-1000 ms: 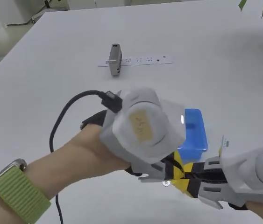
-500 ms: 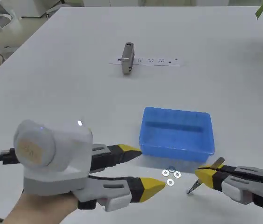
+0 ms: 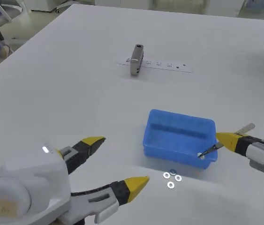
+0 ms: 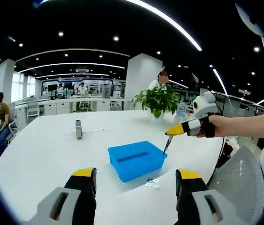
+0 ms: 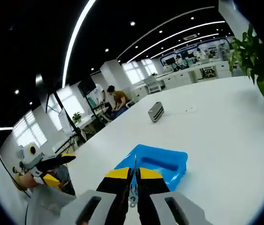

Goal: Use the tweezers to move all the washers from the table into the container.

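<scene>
At the right front corner of the container, your right gripper, partly cut off, is clamping the tweezers; whether their tip is carrying a washer is too small to tell. Some washers are lying just before the container, where the tip was earlier. Your left gripper is gaping wide.

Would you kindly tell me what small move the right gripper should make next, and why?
Probably swing the right gripper, shut on the slim metal tweezers, down toward the small silver washers: they lie on the white table before the blue plastic container.
</scene>
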The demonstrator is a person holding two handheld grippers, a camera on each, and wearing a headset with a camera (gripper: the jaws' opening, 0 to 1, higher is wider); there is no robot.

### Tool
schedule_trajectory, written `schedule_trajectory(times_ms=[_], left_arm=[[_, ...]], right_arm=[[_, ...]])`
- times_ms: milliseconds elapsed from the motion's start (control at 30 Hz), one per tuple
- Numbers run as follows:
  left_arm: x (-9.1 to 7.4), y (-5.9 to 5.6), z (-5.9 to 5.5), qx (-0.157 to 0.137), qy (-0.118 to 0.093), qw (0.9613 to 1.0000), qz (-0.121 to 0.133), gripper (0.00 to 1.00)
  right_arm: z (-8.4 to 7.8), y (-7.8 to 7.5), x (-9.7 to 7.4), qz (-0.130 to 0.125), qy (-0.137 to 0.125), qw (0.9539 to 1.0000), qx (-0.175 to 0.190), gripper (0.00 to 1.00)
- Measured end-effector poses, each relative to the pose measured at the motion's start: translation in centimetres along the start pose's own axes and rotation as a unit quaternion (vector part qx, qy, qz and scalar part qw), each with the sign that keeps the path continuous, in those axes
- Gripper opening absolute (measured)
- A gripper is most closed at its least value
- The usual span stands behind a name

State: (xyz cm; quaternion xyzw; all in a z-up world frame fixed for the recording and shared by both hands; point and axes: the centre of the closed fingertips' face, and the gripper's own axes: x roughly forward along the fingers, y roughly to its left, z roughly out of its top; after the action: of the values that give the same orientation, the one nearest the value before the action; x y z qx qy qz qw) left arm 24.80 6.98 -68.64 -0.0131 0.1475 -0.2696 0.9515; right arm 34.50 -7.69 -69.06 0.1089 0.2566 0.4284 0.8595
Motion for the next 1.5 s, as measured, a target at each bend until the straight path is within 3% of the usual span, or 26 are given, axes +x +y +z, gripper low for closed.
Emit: schedule_trajectory(times_ms=[133,267,367,533,700,800,1167,1333,1500], left_arm=[[-0.6,1.0,0.7,-0.019,-0.029,0.9992,0.018,0.71],[-0.8,1.7,0.7,-0.033,-0.033,0.9984,0.033,0.72],[-0.8,1.7,0.7,-0.03,-0.034,0.9983,0.035,0.72],[-0.8,1.7,0.7,-0.025,-0.033,0.9986,0.033,0.72],[-0.9,1.8,0.7,-0.031,-0.037,0.9983,0.032,0.71],[-0.9,1.9,0.7,-0.029,-0.036,0.9983,0.035,0.71],[-1.1,2.4,0.8,-0.044,-0.047,0.9971,0.039,0.72],[-1.3,2.2,1.6,-0.052,-0.067,0.9959,0.032,0.74],[-1.3,2.1,1.6,-0.052,-0.067,0.9958,0.035,0.73]], right_arm=[[0.3,-1.2,1.7,-0.02,0.018,0.999,-0.037,0.01],[-0.8,-2.8,3.5,-0.042,0.056,0.9943,-0.08,0.01],[-1.4,-3.5,4.5,-0.049,0.067,0.9933,-0.081,0.01],[-2.5,-4.4,5.2,-0.059,0.094,0.9874,-0.113,0.01],[-2.5,-4.4,5.6,-0.047,0.087,0.9867,-0.129,0.02],[-2.8,-4.6,5.7,-0.051,0.096,0.9842,-0.14,0.02],[-3.3,-4.6,5.9,-0.044,0.1,0.9818,-0.156,0.02],[-2.6,-4.4,5.5,-0.046,0.083,0.984,-0.151,0.02],[-0.8,-2.4,4.1,-0.029,0.049,0.9867,-0.152,0.02]])
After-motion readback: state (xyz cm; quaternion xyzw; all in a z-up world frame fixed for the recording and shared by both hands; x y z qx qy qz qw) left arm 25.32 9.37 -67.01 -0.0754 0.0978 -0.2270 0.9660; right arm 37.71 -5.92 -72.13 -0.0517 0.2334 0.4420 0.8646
